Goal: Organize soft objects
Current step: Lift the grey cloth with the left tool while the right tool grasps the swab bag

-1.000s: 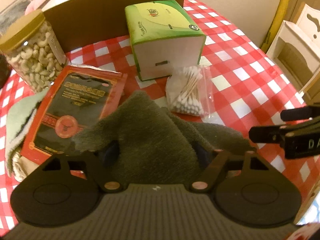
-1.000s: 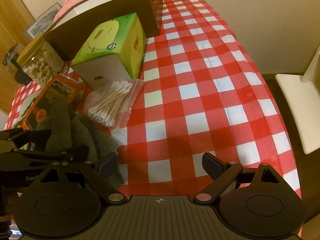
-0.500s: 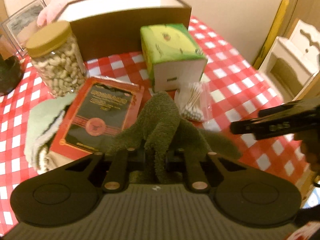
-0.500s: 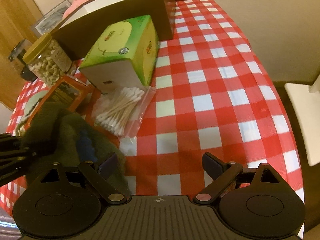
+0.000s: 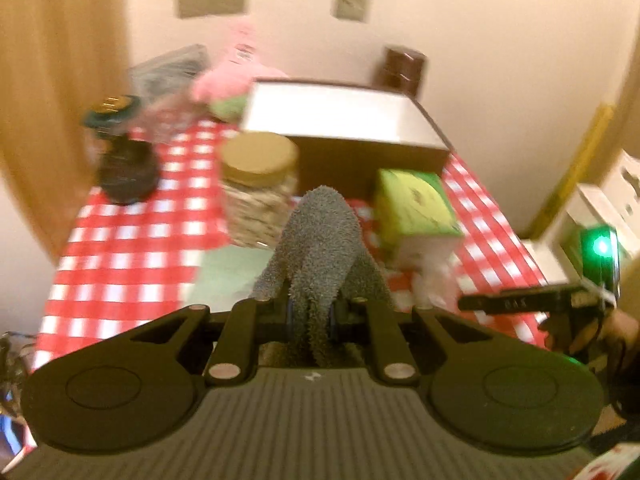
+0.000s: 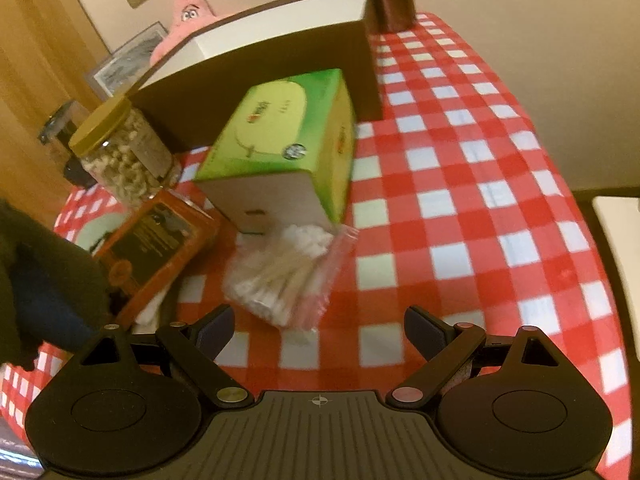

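Between left gripper point(image 5: 311, 316) jaws: grey towel point(image 5: 320, 240), pinched; right gripper point(image 6: 319, 330) wide; box point(image 6: 280, 148) print unreadable.

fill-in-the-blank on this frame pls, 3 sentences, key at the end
1. The left gripper is shut on a gray ____.
2. The right gripper is ____ and holds nothing.
3. The bag of cotton swabs lies right in front of the green ____ box.

Missing words: towel; open; tissue

Counter point(image 6: 460, 208) under red-and-white check cloth. On it: brown open box point(image 6: 256, 68), green tissue box point(image 6: 280, 136), cashew jar point(image 6: 124, 156), bagged cotton swabs point(image 6: 284, 276), dark jar point(image 5: 126, 160).
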